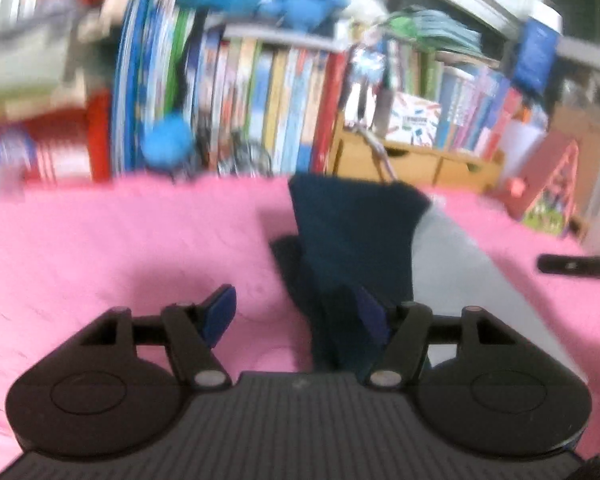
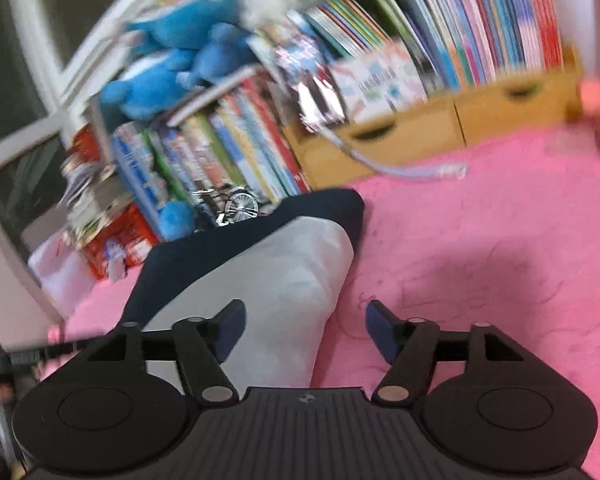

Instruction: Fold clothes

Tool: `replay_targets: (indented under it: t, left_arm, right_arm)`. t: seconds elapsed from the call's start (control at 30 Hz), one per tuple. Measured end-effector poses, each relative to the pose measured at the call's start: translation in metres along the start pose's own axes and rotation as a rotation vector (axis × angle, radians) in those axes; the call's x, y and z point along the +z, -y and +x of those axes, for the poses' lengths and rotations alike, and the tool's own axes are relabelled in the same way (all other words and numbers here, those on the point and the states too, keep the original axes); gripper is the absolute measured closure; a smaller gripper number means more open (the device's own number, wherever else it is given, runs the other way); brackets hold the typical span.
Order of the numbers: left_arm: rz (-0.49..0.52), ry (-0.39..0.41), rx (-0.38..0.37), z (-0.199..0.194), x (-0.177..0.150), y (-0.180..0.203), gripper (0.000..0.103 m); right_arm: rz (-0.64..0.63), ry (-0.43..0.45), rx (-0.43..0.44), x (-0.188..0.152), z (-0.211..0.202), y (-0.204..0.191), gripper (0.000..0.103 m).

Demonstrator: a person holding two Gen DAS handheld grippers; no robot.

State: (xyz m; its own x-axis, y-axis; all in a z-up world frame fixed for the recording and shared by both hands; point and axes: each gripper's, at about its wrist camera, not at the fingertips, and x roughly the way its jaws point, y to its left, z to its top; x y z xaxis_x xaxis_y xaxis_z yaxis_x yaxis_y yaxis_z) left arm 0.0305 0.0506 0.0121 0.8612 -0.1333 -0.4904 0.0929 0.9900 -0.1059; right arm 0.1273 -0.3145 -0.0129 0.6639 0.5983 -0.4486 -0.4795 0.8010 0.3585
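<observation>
On the pink blanket [image 1: 120, 248] your garment [image 1: 352, 232] lay as a long strip, dark navy on one side and pale grey on the other, running away from you toward the bookshelf [image 1: 260, 100]. Your left gripper [image 1: 300, 316] had its jaws spread; the navy cloth stood up between them and lay against the right-hand blue pad, while the left-hand pad was clear of it over bare blanket, so nothing was pinched. Your right gripper [image 2: 305, 330] was spread as well, with the grey edge of the garment [image 2: 284, 280] lying under and just beside its left finger and only blanket beneath the right one. From the left wrist view, a dark finger of your other tool poked in at the right edge, near the grey panel. Behind the cloth sat wooden drawers [image 2: 420, 128], rows of books and blue plush toys [image 2: 172, 68], all smeared by blur
</observation>
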Motion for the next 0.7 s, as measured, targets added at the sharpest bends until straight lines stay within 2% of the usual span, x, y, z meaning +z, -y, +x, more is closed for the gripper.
replay_targets:
  t: [0.17,0.33,0.47,0.57,0.67,0.7]
  left_arm:
    - [0.210,0.082,0.007,-0.035,-0.016,0.051,0.032]
    - [0.459,0.088,-0.043,-0.057,-0.051,0.110,0.029]
    - [0.659,0.067,-0.069,-0.055,-0.079,0.152,0.029]
    - [0.761,0.080,-0.092,-0.049,-0.089,0.177,0.028]
    - [0.858,0.108,-0.081,-0.039,-0.092,0.191,0.029]
    - [0.885,0.115,-0.073,-0.035,-0.092,0.195,0.032]
  right_arm:
    - [-0.263,0.029,-0.048,-0.032,-0.056,-0.041,0.028]
    - [-0.452,0.010,-0.071,-0.082,-0.090,-0.073,0.024]
    - [-0.544,0.030,-0.221,-0.116,-0.081,-0.092,0.026]
    - [-0.558,0.037,-0.257,-0.127,-0.069,-0.099,0.029]
    - [-0.575,0.060,-0.273,-0.131,-0.058,-0.102,0.034]
    - [-0.572,0.068,-0.275,-0.131,-0.054,-0.100,0.041]
